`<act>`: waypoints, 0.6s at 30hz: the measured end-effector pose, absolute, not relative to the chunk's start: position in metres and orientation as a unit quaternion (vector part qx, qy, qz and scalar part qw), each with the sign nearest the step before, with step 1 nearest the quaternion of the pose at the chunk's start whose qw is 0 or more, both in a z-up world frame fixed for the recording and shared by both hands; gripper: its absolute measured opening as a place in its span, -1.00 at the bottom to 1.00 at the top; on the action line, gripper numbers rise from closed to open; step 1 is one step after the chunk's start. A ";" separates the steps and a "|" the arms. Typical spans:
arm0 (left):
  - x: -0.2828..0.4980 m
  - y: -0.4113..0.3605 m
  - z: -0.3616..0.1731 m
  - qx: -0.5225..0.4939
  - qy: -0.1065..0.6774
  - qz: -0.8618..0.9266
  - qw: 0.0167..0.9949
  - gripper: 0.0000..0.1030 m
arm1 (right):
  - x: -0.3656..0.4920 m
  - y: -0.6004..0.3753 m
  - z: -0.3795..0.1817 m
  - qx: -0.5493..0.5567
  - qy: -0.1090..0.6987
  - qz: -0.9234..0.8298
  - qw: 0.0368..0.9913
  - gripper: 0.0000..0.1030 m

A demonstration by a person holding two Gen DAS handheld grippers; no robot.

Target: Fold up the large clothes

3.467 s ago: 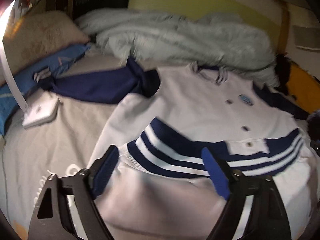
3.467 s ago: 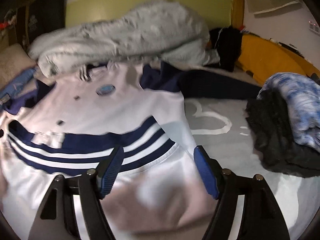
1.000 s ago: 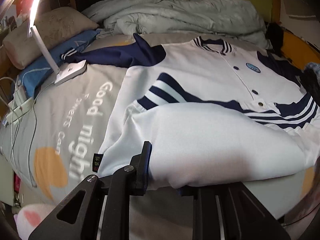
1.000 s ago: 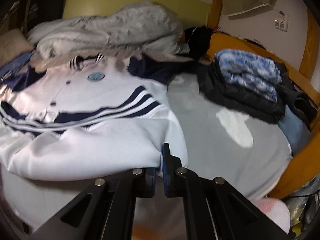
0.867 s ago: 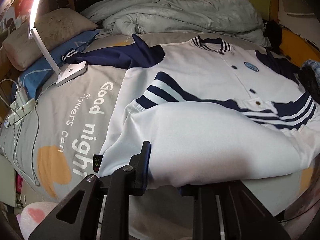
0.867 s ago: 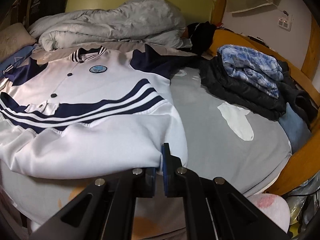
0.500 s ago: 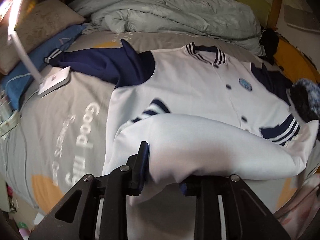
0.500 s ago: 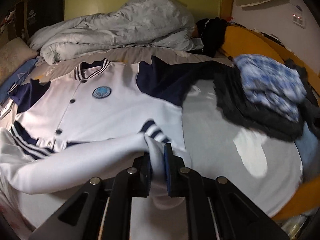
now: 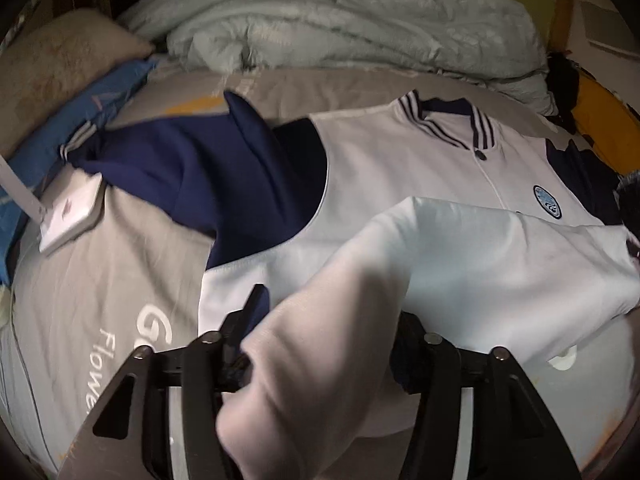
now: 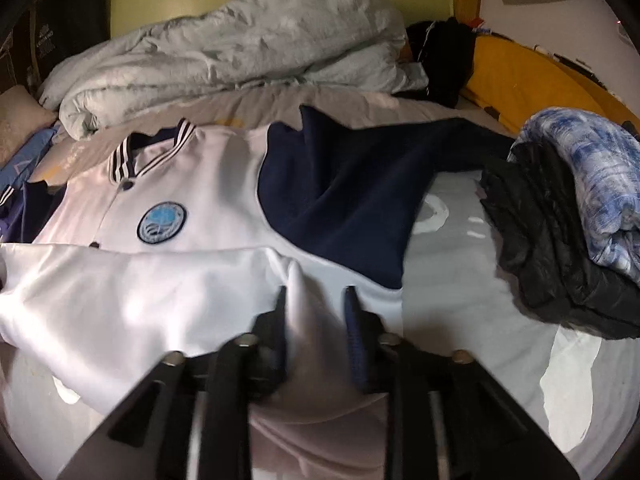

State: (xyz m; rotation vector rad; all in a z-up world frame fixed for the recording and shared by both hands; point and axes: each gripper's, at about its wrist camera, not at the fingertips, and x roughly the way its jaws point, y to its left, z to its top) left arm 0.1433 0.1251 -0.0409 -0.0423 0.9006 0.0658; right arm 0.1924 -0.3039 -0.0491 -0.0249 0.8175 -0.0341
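Note:
A white varsity jacket [image 9: 400, 168] with navy sleeves, a striped collar and a round blue badge lies front up on the bed; it also shows in the right wrist view [image 10: 192, 200]. Its lower part is folded up over the chest, reaching the badge. My left gripper [image 9: 324, 340] has its jaws apart with the folded white hem bunched between them. My right gripper [image 10: 316, 312] has its jaws slightly apart around a ridge of the same white hem. The navy sleeves [image 9: 192, 168] [image 10: 360, 200] spread out to both sides.
A crumpled grey duvet [image 9: 340, 28] lies along the head of the bed. A white lamp base [image 9: 68, 216], a blue pillow [image 9: 80, 108] and a beige pillow are at the left. Stacked dark and blue plaid clothes [image 10: 568, 216] sit at the right on the grey sheet [image 10: 460, 320].
Both grippers carried the jacket's hem forward over the chest, covering the stripes and lower buttons. Both jaws have opened from their tight pinch on the hem.

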 end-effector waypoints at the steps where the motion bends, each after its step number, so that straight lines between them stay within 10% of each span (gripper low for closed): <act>1: 0.139 0.124 -0.037 -0.014 0.418 0.033 0.908 0.51 | 0.190 -0.306 -0.046 -0.009 0.389 -0.013 0.921 -0.24; 4: 0.121 0.128 -0.021 -0.012 0.354 0.049 0.934 1.00 | 0.180 -0.318 -0.033 0.022 0.361 0.002 0.932 0.22; 13: 0.118 0.161 -0.031 -0.101 0.392 0.055 0.913 0.94 | 0.161 -0.361 -0.024 0.107 0.393 0.040 0.912 0.58; 15: 0.123 0.168 -0.039 -0.110 0.394 0.066 0.910 0.30 | 0.166 -0.358 -0.033 0.103 0.426 0.075 0.896 0.56; 17: 0.128 0.174 -0.043 -0.118 0.397 0.053 0.909 -0.84 | 0.168 -0.349 -0.039 0.089 0.435 0.093 0.891 -0.13; 18: 0.132 0.177 -0.043 -0.127 0.394 0.044 0.909 -0.84 | 0.170 -0.344 -0.041 0.072 0.437 0.094 0.892 -0.37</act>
